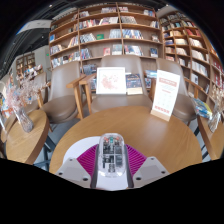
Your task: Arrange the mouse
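Resting between the magenta pads [87, 158] of a hand-held gripper [112, 165], a pale grey mouse [112, 150] with a dark centre strip sits at the near edge of a round wooden bench [150, 130]. The jaws stand close on either side of the mouse, but whether they press it or merely flank it cannot be told. The mouse looks smooth and rounded, its nose pointing away from the fingers across the bench.

Beyond it the light brown bench top shows a faint grain and a curved rim. Two upright display cards stand on its far side: a white one [111, 80] straight ahead of the mouse and a taller one [165, 94] with an orange band off to the right, tilted slightly. A book or leaflet [135, 84] leans just beside the first card.

Wooden chairs with padded grey backs [62, 103] ring the bench. Behind them, tall wooden bookshelves [105, 30] packed with books and magazines fill the room. A second wooden bench [20, 145] lies to the left, with printed matter [18, 115] standing on it.
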Action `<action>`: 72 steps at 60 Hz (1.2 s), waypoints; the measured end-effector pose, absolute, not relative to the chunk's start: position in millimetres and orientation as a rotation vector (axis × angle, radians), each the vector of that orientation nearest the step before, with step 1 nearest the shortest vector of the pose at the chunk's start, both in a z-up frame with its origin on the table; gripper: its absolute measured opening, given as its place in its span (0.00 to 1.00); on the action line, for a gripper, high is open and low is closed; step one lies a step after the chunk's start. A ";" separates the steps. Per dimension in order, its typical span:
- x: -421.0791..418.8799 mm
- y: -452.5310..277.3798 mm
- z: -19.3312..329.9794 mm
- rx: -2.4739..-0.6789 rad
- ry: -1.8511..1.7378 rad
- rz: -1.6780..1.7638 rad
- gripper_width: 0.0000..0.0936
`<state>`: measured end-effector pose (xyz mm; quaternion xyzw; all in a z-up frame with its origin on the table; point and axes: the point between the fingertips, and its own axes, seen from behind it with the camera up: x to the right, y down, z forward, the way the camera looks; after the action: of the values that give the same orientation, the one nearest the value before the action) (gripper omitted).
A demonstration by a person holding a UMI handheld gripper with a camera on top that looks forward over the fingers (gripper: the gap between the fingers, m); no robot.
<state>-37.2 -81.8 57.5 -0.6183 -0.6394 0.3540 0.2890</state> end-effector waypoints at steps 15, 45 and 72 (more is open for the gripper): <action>-40.1 -125.0 -4.8 -1.687 -1.737 0.830 0.44; 20.1 -103.8 59.9 -1.643 -1.650 0.814 0.91; 272.2 -41.3 149.7 -1.598 -1.565 0.861 0.91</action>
<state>272.2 -41.3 149.7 -0.6211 -0.6082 0.3347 0.3637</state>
